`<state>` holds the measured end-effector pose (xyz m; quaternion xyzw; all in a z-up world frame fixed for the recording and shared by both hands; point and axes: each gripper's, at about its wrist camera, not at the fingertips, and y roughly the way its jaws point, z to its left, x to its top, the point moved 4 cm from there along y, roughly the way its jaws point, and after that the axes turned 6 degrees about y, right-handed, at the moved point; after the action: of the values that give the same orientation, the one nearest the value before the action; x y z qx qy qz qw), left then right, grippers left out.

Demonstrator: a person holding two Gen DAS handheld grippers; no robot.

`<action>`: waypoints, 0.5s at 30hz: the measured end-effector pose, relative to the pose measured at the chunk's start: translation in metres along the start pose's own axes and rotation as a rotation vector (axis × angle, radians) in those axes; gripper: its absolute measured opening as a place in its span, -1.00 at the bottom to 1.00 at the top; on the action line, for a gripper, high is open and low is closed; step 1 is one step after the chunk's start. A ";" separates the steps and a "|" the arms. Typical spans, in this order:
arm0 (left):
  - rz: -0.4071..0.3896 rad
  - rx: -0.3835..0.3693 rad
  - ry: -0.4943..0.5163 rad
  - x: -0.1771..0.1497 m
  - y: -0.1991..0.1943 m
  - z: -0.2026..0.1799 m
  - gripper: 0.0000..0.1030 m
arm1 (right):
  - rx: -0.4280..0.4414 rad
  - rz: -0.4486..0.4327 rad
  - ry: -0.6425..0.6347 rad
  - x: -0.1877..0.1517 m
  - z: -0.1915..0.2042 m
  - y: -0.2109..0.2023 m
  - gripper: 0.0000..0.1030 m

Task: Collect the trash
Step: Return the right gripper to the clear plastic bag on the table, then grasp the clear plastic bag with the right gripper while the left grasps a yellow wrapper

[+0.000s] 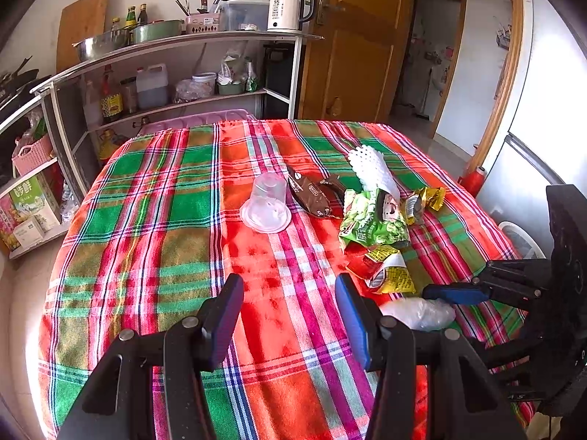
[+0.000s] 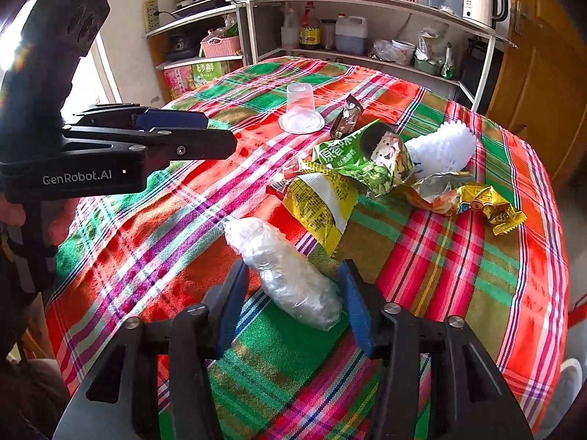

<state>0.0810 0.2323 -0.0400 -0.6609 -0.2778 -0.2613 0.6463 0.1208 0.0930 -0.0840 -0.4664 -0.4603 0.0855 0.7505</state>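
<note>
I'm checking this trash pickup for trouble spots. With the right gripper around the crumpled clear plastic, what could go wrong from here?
1. The crumpled clear plastic lies slantwise between the right gripper fingers; being slick and squashy, it may slip out.
2. It lies near the edge of the plaid tablecloth, so a nudge might push it off.
3. The fingers may pinch the cloth and drag the yellow wrapper nearby.
</note>
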 end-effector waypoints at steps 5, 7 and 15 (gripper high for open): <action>0.003 -0.001 0.016 0.002 0.003 -0.006 0.00 | 0.000 0.002 0.009 -0.007 -0.004 -0.007 -0.46; 0.006 -0.005 0.018 0.002 0.004 -0.008 0.00 | -0.004 0.009 0.004 -0.011 -0.005 -0.010 -0.47; 0.017 -0.056 0.041 0.006 0.014 -0.031 0.03 | -0.068 0.018 0.046 -0.023 -0.029 -0.022 -0.48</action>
<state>0.0956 0.2014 -0.0446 -0.6758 -0.2511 -0.2769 0.6353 0.1234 0.0504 -0.0843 -0.4977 -0.4416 0.0657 0.7436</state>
